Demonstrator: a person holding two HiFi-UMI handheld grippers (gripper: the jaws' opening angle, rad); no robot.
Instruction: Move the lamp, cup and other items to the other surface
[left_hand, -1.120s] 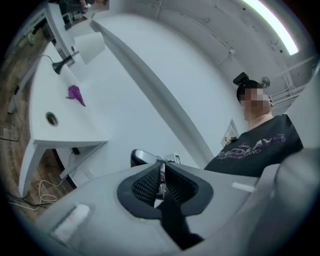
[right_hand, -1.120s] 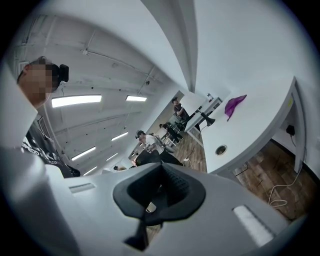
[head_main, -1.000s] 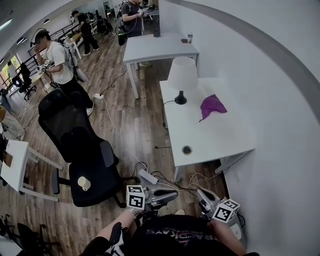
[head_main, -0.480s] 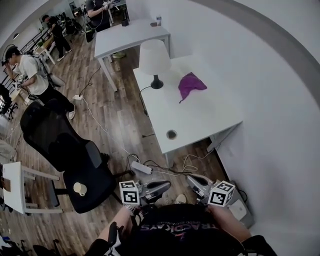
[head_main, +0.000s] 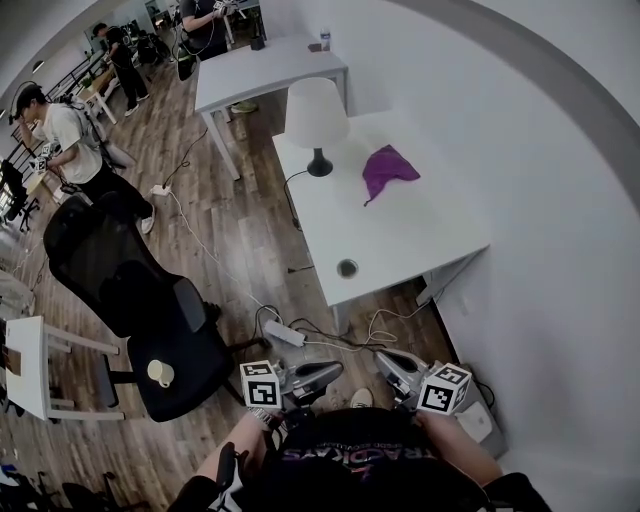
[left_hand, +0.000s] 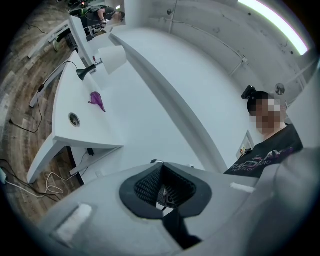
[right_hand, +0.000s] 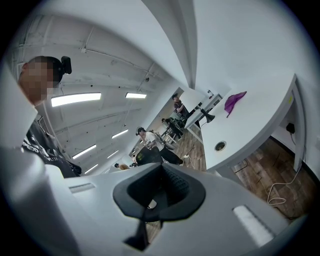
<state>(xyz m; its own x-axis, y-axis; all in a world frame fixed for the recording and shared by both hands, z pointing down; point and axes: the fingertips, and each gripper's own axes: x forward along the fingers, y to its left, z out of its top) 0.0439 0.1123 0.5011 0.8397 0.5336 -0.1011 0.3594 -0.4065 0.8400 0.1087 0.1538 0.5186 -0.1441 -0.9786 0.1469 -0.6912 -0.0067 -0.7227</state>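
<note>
White lamp (head_main: 316, 120) stands on the table (head_main: 400, 240), far ahead of the left claw (head_main: 325, 372) in the head view. It looks tippy and breakable; its thin black stem is best to pinch. The cup (head_main: 160, 373), on the chair (head_main: 205, 340) left of that claw, is too small to make out. Left gripper view: the jaws have just closed on nothing. Right gripper view: the right claw (right_hand: 161, 187) is pressed together, empty.

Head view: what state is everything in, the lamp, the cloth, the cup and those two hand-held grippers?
Lamp, upright on the white desk.
Purple cloth, crumpled on that desk.
Cup, on the black chair seat.
Left hand-held gripper, shut, empty.
Right hand-held gripper, shut, empty.
</note>
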